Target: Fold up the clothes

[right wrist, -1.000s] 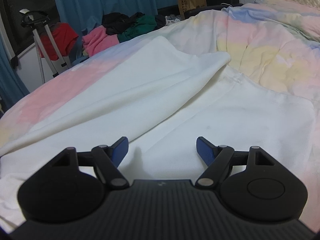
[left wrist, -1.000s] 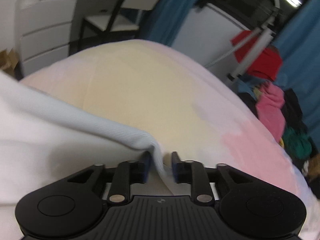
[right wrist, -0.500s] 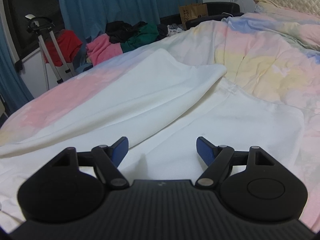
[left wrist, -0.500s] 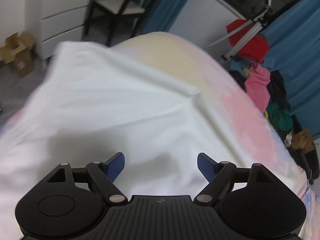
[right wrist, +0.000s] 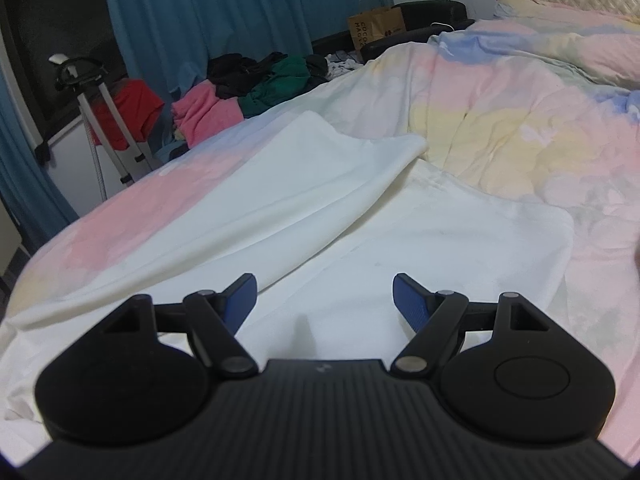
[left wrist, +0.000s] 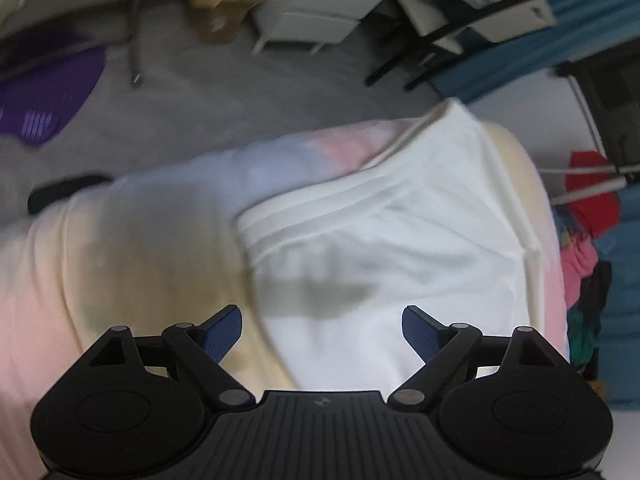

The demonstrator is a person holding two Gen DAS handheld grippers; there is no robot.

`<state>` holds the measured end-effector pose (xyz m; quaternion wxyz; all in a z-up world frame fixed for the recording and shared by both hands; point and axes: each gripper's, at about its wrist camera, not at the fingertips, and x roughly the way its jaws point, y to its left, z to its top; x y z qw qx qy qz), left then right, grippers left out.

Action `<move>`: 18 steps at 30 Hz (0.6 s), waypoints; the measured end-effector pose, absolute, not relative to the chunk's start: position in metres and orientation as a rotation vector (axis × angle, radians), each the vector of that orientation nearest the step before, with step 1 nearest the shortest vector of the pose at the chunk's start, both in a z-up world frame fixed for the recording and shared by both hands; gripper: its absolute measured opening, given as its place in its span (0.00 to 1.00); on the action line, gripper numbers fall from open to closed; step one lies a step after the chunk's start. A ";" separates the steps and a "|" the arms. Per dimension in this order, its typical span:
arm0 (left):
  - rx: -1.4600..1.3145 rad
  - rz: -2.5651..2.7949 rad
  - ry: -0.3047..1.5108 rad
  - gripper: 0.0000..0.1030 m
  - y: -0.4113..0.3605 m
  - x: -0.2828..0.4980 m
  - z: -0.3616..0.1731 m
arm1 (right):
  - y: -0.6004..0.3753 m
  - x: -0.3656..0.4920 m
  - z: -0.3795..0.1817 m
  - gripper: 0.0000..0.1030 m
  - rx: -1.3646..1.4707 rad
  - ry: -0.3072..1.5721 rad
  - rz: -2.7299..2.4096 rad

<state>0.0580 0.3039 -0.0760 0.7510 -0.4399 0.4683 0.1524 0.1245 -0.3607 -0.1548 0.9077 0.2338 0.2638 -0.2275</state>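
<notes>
A white garment [right wrist: 360,232] lies spread on the pastel bed cover [right wrist: 500,128], with one side folded over as a long flap [right wrist: 256,204]. In the left wrist view the garment [left wrist: 400,232] lies near the bed's edge, its ribbed hem [left wrist: 320,196] toward the floor. My left gripper [left wrist: 322,326] is open and empty above the garment's edge. My right gripper [right wrist: 324,296] is open and empty just above the white cloth.
A pile of pink, green and black clothes [right wrist: 248,92] lies at the bed's far side by blue curtains [right wrist: 224,12]. A garment steamer stand [right wrist: 96,120] with a red cloth is at left. Grey floor [left wrist: 240,96], white drawers [left wrist: 332,4] and a cardboard box [left wrist: 220,4] lie past the bed.
My left gripper let go of the white garment's ribbed edge, opened wide, and swung toward the bed's edge and floor. My right gripper stayed open and pulled back slightly.
</notes>
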 end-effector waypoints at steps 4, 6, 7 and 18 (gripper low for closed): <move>-1.057 0.355 1.054 0.86 0.319 0.042 -0.098 | -0.367 0.118 -0.153 0.74 0.508 0.533 -0.476; -1.105 0.366 1.069 0.86 0.326 0.035 -0.109 | -0.370 0.115 -0.153 0.74 0.522 0.531 -0.480; -1.125 0.371 1.076 0.86 0.330 0.032 -0.114 | -0.372 0.114 -0.153 0.74 0.529 0.531 -0.482; -1.166 0.283 0.808 0.83 0.309 0.040 -0.103 | -0.402 0.099 -0.154 0.75 0.679 0.501 -0.512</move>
